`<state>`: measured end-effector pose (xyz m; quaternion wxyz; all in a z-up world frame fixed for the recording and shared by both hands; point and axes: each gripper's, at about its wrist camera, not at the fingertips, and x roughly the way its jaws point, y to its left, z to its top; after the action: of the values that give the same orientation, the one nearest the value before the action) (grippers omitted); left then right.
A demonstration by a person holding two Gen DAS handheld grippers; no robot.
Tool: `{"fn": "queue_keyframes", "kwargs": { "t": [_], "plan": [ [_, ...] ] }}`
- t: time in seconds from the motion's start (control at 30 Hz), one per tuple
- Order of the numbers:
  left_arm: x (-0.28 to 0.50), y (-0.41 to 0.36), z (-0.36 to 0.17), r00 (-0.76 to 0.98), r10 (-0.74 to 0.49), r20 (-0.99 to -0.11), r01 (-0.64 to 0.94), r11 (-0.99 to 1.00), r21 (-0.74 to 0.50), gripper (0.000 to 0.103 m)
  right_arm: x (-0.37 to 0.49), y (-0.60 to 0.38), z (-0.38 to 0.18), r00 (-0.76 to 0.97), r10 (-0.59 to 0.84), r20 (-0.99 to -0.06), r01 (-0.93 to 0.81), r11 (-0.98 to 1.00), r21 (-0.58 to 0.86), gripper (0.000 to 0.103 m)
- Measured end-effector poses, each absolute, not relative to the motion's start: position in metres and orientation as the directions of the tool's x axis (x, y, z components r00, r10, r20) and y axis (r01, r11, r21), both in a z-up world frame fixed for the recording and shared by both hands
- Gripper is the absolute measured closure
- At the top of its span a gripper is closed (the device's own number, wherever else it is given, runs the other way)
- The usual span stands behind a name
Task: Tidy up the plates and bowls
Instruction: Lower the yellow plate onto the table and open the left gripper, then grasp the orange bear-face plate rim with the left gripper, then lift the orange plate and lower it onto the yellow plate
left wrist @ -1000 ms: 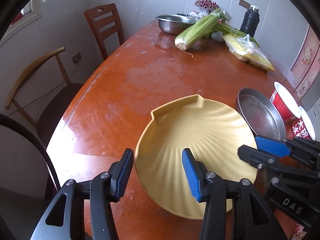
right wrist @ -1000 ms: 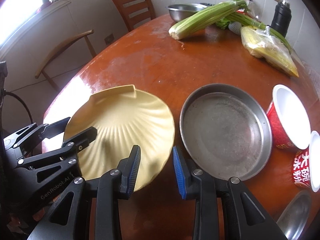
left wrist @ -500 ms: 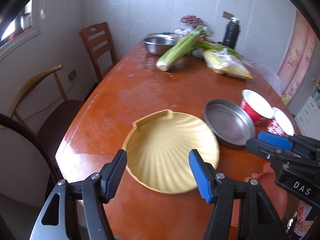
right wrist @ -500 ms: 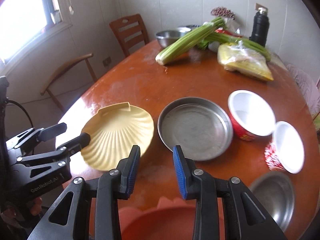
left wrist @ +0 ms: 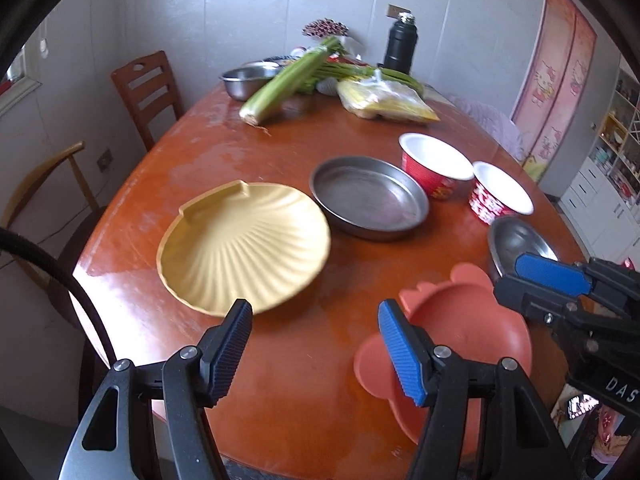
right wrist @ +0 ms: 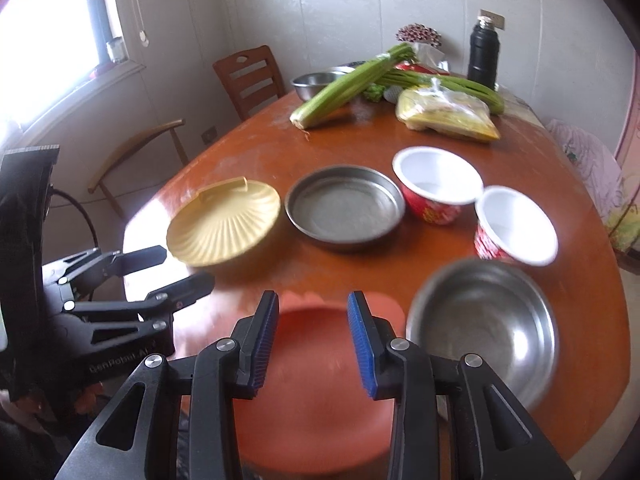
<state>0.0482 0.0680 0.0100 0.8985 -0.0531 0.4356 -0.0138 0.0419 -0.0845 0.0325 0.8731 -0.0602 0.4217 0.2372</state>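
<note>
Two grippers hang over the near edge of the table, both with nothing between their pads. The left gripper has its jaws well apart over bare wood at 6 o'clock. The right gripper has a narrower gap that is widening, and it sits above the orange plate, not touching it.

That orange plate lies at the near rim, its scalloped edge toward the table's middle. Just beside it at 3 o'clock in the right wrist view is a steel bowl, close to the right-hand edge. At 10 o'clock the yellow shell plate lies flat near the left rim, its notched edge facing away. A strip of bare wood runs between the yellow plate and the orange one.

Farther in, the steel pan sits near the yellow plate, apart from it. At 1 o'clock two red cups stand tilted, close together.

Beyond the pan is a wide bare stretch of table. At 12 o'clock, along the far edge, lie celery, a yellow bag, another steel bowl and a black flask. Two chairs stand off the left rim.
</note>
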Motion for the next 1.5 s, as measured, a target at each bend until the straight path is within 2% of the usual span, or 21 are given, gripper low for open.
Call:
{"fn": "queue_keyframes", "kwargs": {
  "t": [0.17, 0.43, 0.93, 1.17, 1.5],
  "plan": [
    [0.039, 0.052, 0.004, 0.608, -0.089, -0.789, 0.010, 0.994, -0.105, 0.037, 0.022, -0.107, 0.025, 0.536, 0.342, -0.772, -0.442, 0.893, 0.088, 0.061],
    [0.033, 0.039, -0.016, 0.552, -0.162, -0.818, 0.048, 0.985, -0.163, 0.037, 0.008, -0.137, 0.002, 0.500, 0.283, -0.819, -0.395, 0.916, 0.076, 0.061],
    [0.041, 0.031, -0.036, 0.505, -0.169, -0.846, 0.033, 0.984, -0.177, 0.037, 0.021, -0.132, -0.033, 0.452, 0.256, -0.854, -0.392, 0.917, 0.067, 0.062],
    [0.045, 0.032, -0.039, 0.510, -0.166, -0.844, 0.028, 0.984, -0.177, 0.050, 0.025, -0.122, -0.037, 0.468, 0.235, -0.852, -0.410, 0.912, 0.027, 0.067],
    [0.041, 0.058, -0.024, 0.552, -0.129, -0.824, -0.019, 0.986, -0.168, 0.051, 0.031, -0.096, -0.024, 0.477, 0.258, -0.840, -0.457, 0.889, 0.014, 0.067]
  ]
}}
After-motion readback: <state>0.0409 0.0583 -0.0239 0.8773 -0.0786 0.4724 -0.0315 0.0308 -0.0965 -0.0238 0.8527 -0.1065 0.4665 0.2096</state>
